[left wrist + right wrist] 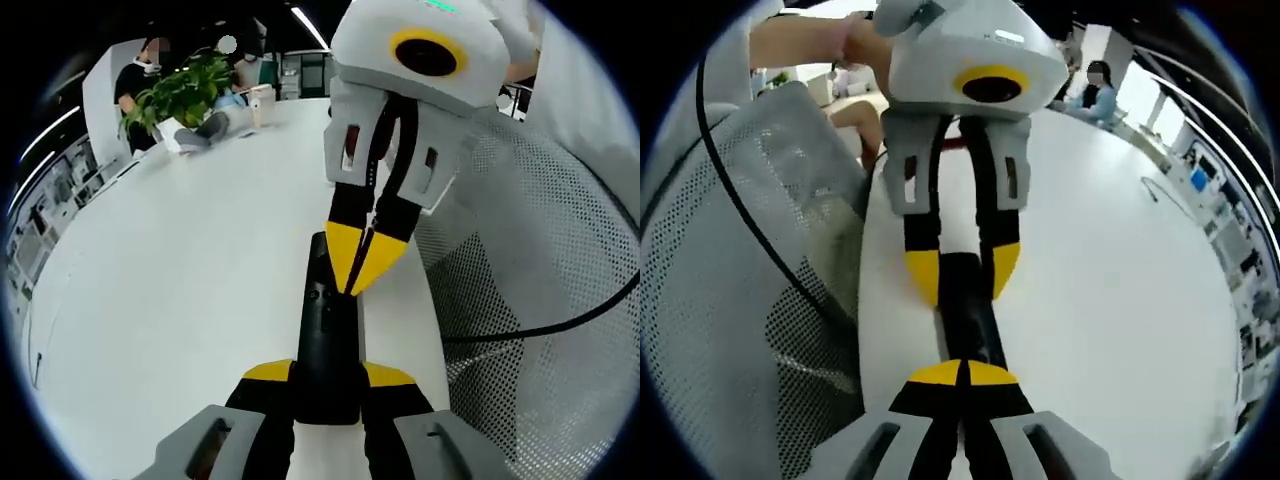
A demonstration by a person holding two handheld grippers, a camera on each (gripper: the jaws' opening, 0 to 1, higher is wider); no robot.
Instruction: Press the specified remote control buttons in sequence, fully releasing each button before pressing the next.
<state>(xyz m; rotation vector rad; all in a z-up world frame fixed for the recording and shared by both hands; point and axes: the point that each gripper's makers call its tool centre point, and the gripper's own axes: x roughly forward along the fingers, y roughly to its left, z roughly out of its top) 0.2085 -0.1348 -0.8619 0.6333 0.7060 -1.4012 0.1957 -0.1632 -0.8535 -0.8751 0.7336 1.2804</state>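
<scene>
Left hand-held gripper (325, 385) is closest, jaws clamped on the near end of the black remote (325, 330), which lies lengthwise on the white bench (180, 300) by its right edge. Right hand-held gripper (962, 374) has its jaws pinched together, tips pointed down on the remote's buttons (can't quite tell if it's actually touching). Looks like mid-press; next it needs a clean lift off before the following button.

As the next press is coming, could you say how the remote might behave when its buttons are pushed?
The remote looks stiff, so it probably won't bend. The left gripper clamps one end, so sliding on the smooth table seems unlikely. The right gripper presses with closed tips; the free end might tip slightly.
</scene>
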